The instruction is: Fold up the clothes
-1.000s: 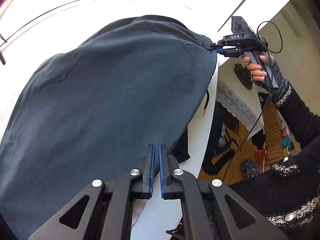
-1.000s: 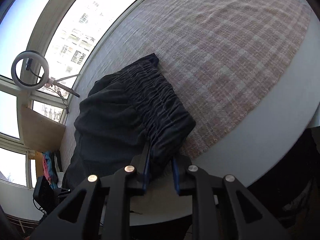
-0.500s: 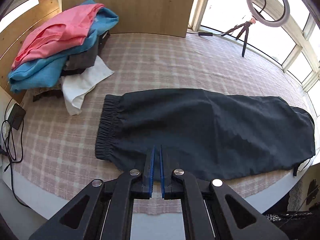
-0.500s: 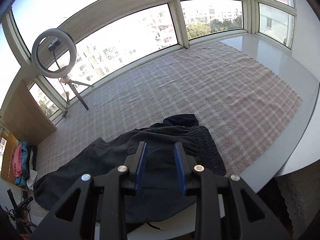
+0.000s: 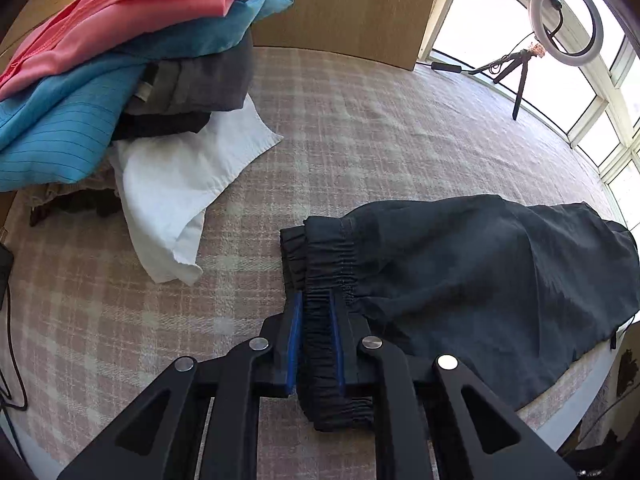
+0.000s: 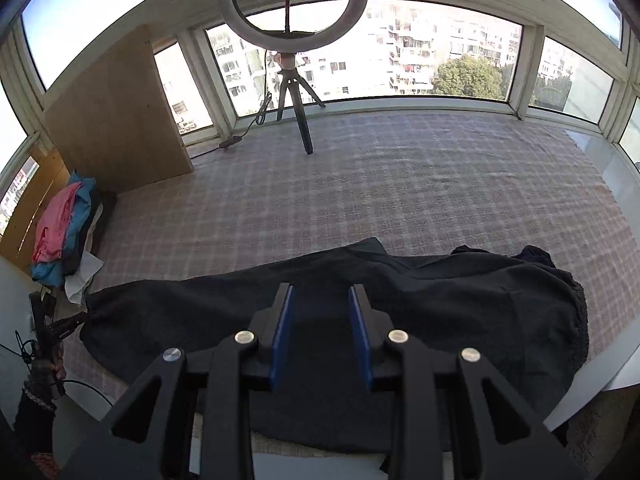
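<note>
Where near edge drops from view, dark trousers partly cut off; left gripper clamps elastic waistband, right gripper spread wide above cloth, holding nothing.

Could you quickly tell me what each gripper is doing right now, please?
Left gripper: closed on the elastic waistband of the dark trousers.
Right gripper: open, holding nothing, above the trousers.

Dark trousers: thin matt woven cloth, waistband showing gathered elastic ribbing. Plaid cover: coarse woven fabric, lying matt over the ledge. Left gripper: matt black plastic, blue rubbery pads, bright metal screw heads. White cloth: smooth cotton-like weave. Board: pale wood grain, showing dull. Ring light: smooth white plastic.
</note>
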